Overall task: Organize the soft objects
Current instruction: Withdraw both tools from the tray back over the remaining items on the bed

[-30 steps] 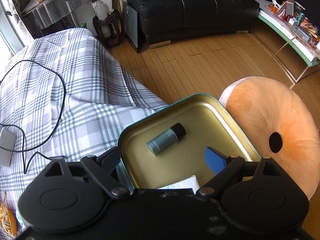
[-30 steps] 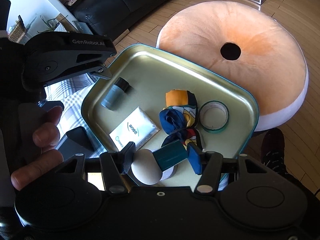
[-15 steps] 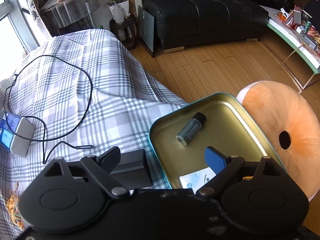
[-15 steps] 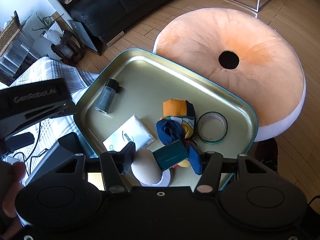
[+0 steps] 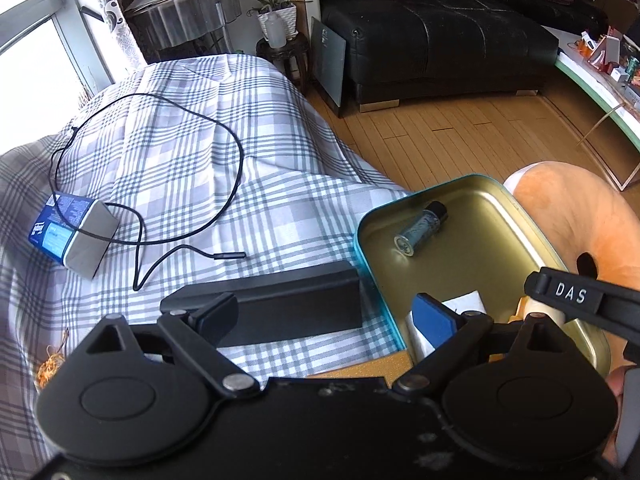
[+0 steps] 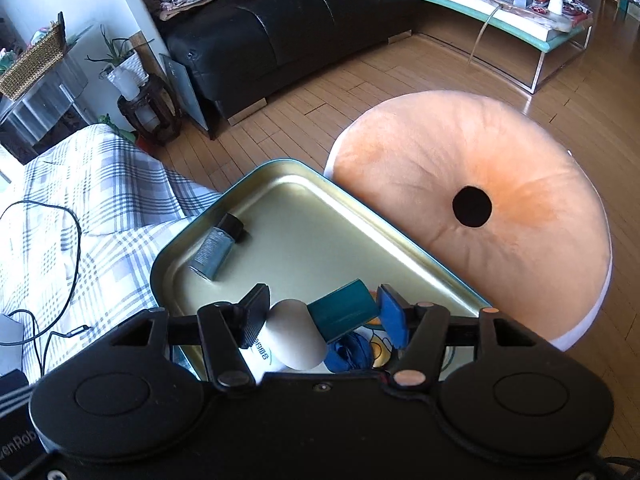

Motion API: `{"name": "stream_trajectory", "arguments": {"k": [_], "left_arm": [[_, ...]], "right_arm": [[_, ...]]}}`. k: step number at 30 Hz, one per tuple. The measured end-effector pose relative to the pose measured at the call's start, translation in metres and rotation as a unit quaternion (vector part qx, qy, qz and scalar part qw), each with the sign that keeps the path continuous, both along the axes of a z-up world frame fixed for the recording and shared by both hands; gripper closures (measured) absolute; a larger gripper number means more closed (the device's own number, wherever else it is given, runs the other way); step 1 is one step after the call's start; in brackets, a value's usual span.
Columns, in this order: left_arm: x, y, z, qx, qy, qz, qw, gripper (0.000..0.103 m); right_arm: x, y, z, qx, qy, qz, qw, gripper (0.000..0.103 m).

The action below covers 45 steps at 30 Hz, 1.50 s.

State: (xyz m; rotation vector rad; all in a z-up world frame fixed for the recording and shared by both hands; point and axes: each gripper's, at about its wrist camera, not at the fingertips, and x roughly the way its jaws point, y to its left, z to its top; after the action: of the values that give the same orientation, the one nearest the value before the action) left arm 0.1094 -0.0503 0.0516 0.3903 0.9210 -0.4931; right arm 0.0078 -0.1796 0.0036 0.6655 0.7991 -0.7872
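right gripper (image 6: pixel 324 316) is clamped on a beige-and-teal squashy tube (image 6: pixel 316 326), hanging over the gold tin tray (image 6: pixel 320 240) at its 6 o'clock edge; looks light and yielding, so grip mid-body, gently; left gripper (image 5: pixel 326 312) spread wide, empty
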Motion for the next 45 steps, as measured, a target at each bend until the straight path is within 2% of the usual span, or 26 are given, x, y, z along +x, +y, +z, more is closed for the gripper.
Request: {"name": "stream_trajectory", "arguments": {"k": [4,13,20,30,34,36,38,45], "left_arm": [[0.001,0.017,-0.007,0.004,0.012,0.014,0.9998,0.009],[-0.006,0.055,-0.024,0.014,0.034,0.033,0.9988,0.009],[-0.022,0.087,-0.036,0.01,0.054,0.049,0.9973,0.009],[-0.038,0.147,-0.034,-0.013,0.052,0.084,0.995,0.008],[-0.042,0.175,-0.027,-0.015,0.029,0.103,0.9941,0.005],[-0.043,0.19,-0.022,-0.021,0.022,0.117,0.9926,0.0],[-0.041,0.204,-0.019,-0.03,0.022,0.133,0.9904,0.001],[-0.034,0.249,-0.018,-0.044,0.031,0.174,0.9834,0.001]], "right_arm": [[0.0,0.002,0.001,0.006,-0.013,0.012,1.0,0.033],[-0.001,0.004,0.0,-0.007,0.0,0.008,1.0,0.033],[0.003,0.014,-0.001,-0.014,0.014,0.031,0.999,0.034],[0.011,0.05,0.001,-0.058,0.025,0.094,0.994,0.034],[0.007,0.069,0.005,-0.078,0.006,0.118,0.99,0.034],[0.004,0.08,0.007,-0.095,-0.005,0.125,0.988,0.034],[0.004,0.09,0.009,-0.109,-0.011,0.132,0.985,0.034],[0.01,0.115,0.012,-0.09,-0.023,0.183,0.979,0.034]]}}
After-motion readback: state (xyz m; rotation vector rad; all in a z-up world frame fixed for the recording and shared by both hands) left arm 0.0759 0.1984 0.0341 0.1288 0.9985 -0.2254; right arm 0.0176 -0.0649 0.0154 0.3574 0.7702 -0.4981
